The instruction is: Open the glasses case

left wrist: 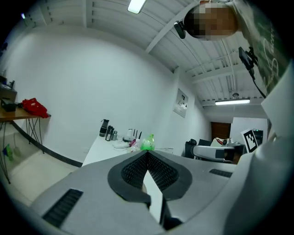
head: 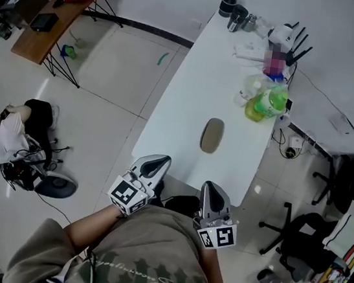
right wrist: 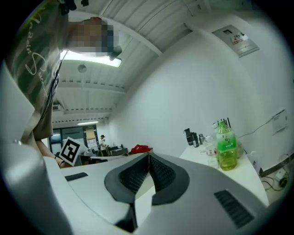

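One taupe oval glasses case (head: pixel 212 135) lies on the near half of a long white table (head: pixel 183 99). It is alone there, well apart from the clutter at the far end, and it looks shut, though its seam and hinge are too small to make out. Neither gripper view shows it, since each gripper's own grey body covers the tabletop in front. Past the case, green-tinted plastic bottles (head: pixel 268 99) stand near the right edge. Beyond them are a black flask (head: pixel 229 1) and small items too blurred to name. The left hand-held gripper (head: pixel 155 163) and right hand-held gripper (head: pixel 212 189) hang at the table's near edge, short of the case and touching nothing. In their own views, the ribbed black pads (left wrist: pixel 135 170) of the left and the pads (right wrist: pixel 133 176) of the right are pressed together with nothing between them. Marker cubes cover the hands holding them, and the person's olive shirt (head: pixel 146 264) is cut off by the frame's bottom.
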